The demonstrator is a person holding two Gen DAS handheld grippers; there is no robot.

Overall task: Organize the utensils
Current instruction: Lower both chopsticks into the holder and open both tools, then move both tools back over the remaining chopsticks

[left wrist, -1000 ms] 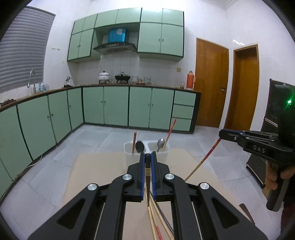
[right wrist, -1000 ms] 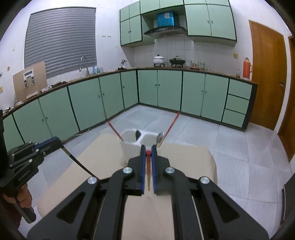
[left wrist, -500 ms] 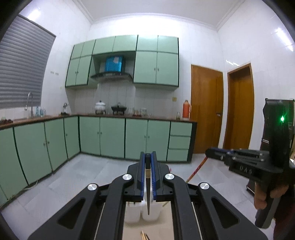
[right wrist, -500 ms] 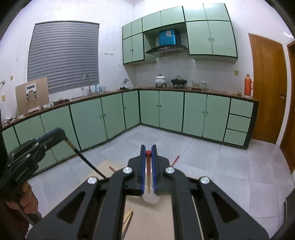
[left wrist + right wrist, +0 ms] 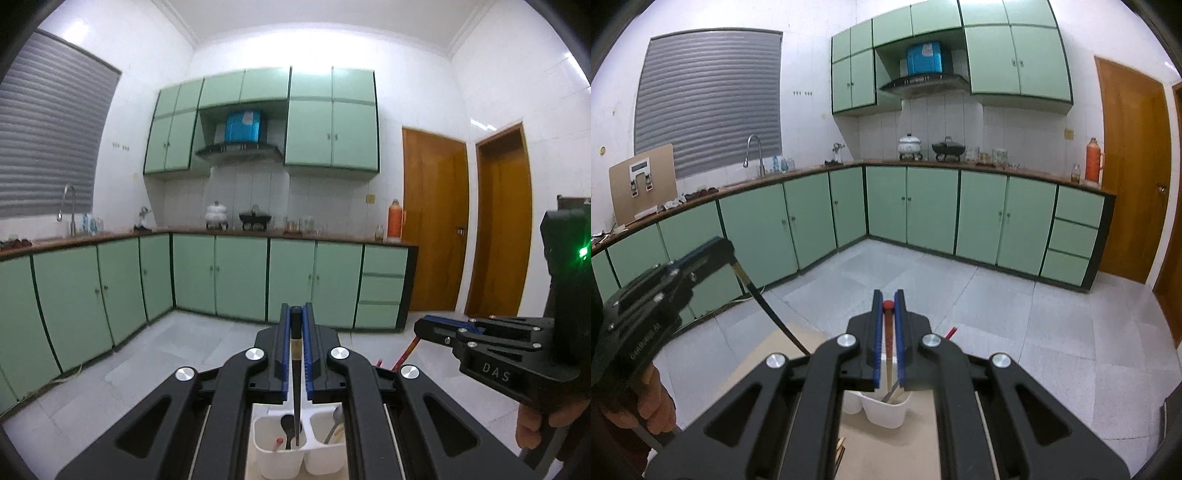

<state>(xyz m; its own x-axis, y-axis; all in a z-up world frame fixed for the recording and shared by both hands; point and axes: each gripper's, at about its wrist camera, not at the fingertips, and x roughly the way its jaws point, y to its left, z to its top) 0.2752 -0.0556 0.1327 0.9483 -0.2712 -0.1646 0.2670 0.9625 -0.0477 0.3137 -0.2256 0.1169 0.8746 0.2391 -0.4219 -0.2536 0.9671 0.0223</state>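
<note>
White plastic utensil holder (image 5: 280,458) with two compartments sits low in both wrist views, on the tan table (image 5: 897,454). My left gripper (image 5: 296,314) is clamped on a dark chopstick (image 5: 296,373), long axis running along the fingers, far end pointing down into the holder's left compartment beside a black spoon (image 5: 286,424). My right gripper (image 5: 888,299) is clenched on a red-tipped chopstick (image 5: 888,343), red end up between the fingertips, lower end angled toward the holder. A metal spoon (image 5: 337,417) leans in the right compartment. A short red stick end (image 5: 277,442) shows in the left one.
</note>
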